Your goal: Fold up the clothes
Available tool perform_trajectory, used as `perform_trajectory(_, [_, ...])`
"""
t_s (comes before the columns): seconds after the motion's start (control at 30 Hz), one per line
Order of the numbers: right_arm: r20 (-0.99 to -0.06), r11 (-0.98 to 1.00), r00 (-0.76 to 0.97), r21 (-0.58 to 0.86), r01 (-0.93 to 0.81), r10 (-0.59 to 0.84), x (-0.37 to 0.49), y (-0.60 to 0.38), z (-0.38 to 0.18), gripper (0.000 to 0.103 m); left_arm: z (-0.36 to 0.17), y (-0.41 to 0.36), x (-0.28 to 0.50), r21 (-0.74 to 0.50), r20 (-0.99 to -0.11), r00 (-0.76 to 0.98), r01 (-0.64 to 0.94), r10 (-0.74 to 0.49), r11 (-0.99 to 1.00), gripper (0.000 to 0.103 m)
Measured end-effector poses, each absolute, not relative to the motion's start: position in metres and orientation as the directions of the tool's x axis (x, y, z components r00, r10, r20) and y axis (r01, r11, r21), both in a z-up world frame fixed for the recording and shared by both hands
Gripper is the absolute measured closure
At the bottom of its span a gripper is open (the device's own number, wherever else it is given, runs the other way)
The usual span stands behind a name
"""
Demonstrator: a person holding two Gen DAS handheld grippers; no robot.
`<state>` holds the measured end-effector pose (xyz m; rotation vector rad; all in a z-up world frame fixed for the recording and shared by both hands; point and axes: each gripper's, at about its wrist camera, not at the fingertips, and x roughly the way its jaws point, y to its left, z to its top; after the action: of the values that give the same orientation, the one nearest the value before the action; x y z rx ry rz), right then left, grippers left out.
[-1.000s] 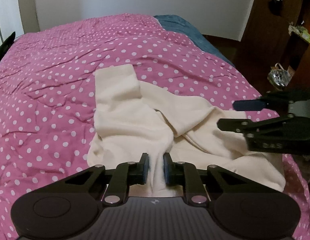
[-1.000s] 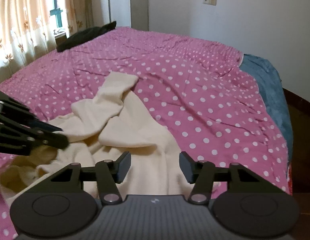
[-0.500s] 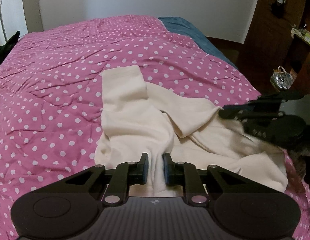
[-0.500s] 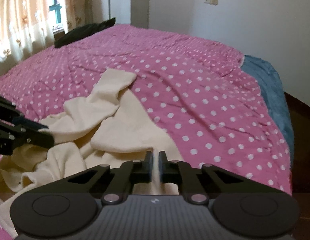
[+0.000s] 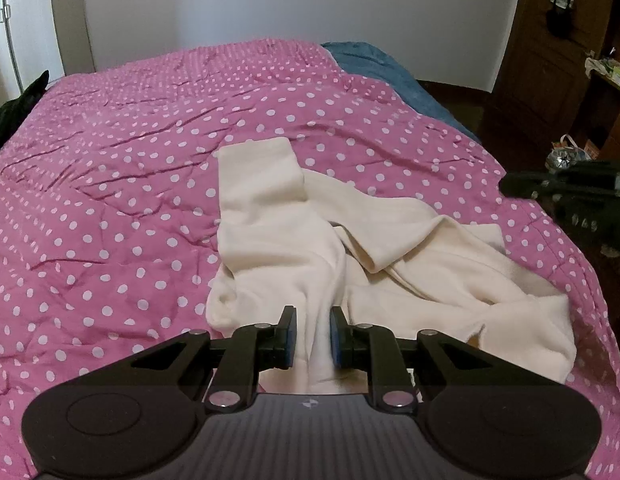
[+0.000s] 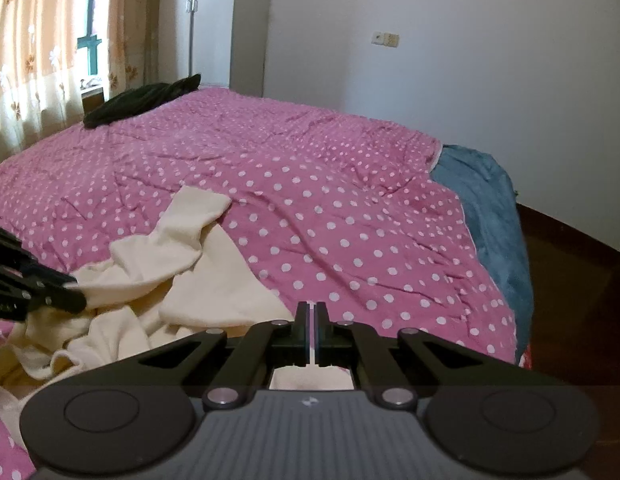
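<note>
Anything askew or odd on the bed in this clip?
Only the cream garment: it lies crumpled and twisted near the edge of the pink polka-dot bedspread, unfolded. Both the left hand-held gripper and right hand-held gripper pinch its cloth. Nothing looks damaged or spilled.

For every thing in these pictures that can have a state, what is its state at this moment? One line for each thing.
cream garment: crumpled, unfolded, lying on the bed
left gripper: shut on a bunch of the cream garment
right gripper: shut on a thin edge of the cream garment
pink dotted quilt: spread over the bed, wrinkled
curtain: drawn
</note>
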<state>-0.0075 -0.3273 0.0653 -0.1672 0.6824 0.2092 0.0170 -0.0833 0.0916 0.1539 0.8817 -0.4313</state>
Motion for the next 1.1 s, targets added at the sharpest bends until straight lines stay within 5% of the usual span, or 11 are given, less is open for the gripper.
perform_trajectory(0.1, [-0.665,0.952,0.727,-0.082,-0.295,0.168,-0.005,-0.320,0.057,0.093,0.092,-0.077,0.018,-0.047,-0.774,0.558,0.418,-0.298,0.907,0.085])
perform_trajectory(0.23, [-0.685,0.924,0.704,-0.120,-0.364,0.188,0.000,-0.303,0.044,0.068,0.093,-0.069,0.019,-0.043,-0.778,0.558,0.412,-0.290,0.910,0.085])
perform_trajectory(0.5, [-0.714,0.827,0.671,-0.244,-0.506,0.200,0.019,-0.271,0.021,0.054,0.091,-0.059,0.022,-0.059,-0.787,0.542,0.412,-0.296,0.909,0.084])
perform_trajectory(0.6, [-0.726,0.801,0.659,-0.269,-0.535,0.196,0.026,-0.263,0.013,0.063,0.091,-0.061,0.024,-0.060,-0.788,0.538,0.419,-0.300,0.906,0.084])
perform_trajectory(0.7, [-0.720,0.819,0.664,-0.247,-0.518,0.202,0.029,-0.263,0.015,0.097,0.092,-0.066,0.024,-0.051,-0.785,0.539,0.434,-0.305,0.899,0.078])
perform_trajectory(0.8, [-0.698,0.833,0.690,-0.256,-0.491,0.193,0.023,-0.268,0.025,0.099,0.094,-0.074,0.024,-0.039,-0.776,0.547,0.453,-0.313,0.891,0.065])
perform_trajectory(0.97, [-0.645,0.875,0.753,-0.283,-0.394,0.131,0.008,-0.287,0.053,0.100,0.091,-0.088,0.031,-0.045,-0.781,0.529,0.484,-0.333,0.874,0.061])
perform_trajectory(1.03, [-0.620,0.895,0.778,-0.288,-0.340,0.096,-0.001,-0.300,0.066,0.100,0.087,-0.091,0.032,-0.043,-0.787,0.515,0.502,-0.339,0.864,0.064])
perform_trajectory(1.1, [-0.594,0.911,0.802,-0.296,-0.288,0.061,-0.013,-0.315,0.079,0.100,0.084,-0.091,0.032,-0.044,-0.794,0.504,0.511,-0.341,0.859,0.086])
